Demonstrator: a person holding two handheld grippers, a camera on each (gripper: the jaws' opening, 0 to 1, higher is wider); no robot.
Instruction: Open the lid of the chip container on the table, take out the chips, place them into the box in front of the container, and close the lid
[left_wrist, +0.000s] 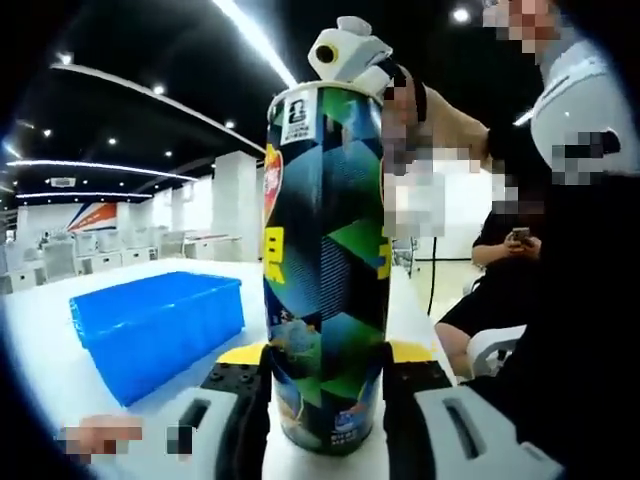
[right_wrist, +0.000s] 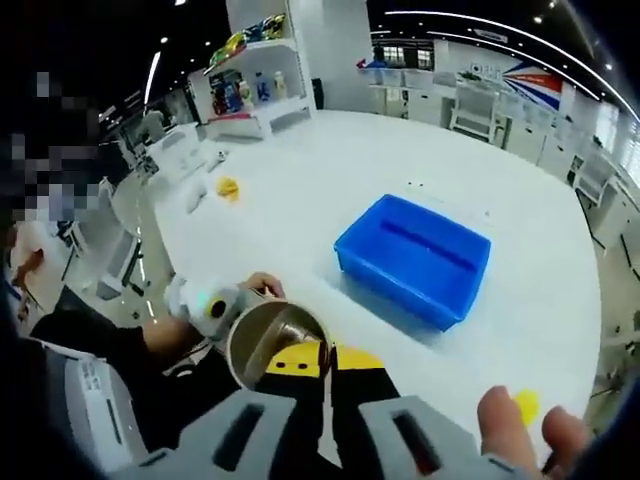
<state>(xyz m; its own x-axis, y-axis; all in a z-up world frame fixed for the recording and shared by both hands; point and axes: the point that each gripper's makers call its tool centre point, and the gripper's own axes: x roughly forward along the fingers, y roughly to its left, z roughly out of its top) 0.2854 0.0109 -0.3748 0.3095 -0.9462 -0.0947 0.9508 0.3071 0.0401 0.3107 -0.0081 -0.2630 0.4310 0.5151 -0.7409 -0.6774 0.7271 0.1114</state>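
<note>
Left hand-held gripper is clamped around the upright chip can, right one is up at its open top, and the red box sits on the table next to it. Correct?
Not quite: the box is blue, not red, as the right gripper view shows. The rest holds: the left hand-held gripper clamps the upright chip can, and the right hand-held gripper is at its open top.

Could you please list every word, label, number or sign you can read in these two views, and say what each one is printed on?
None can be read with certainty.
Chip container: white label near the top rim with a dark figure and tiny print, blurred.
Chip container, left side: large yellow characters on red, cut off by the curve, unreadable.
Chip container, base: small print, too blurred.
Blue box: no text visible.
Far wall banner: red and blue graphic, no legible words.
</note>
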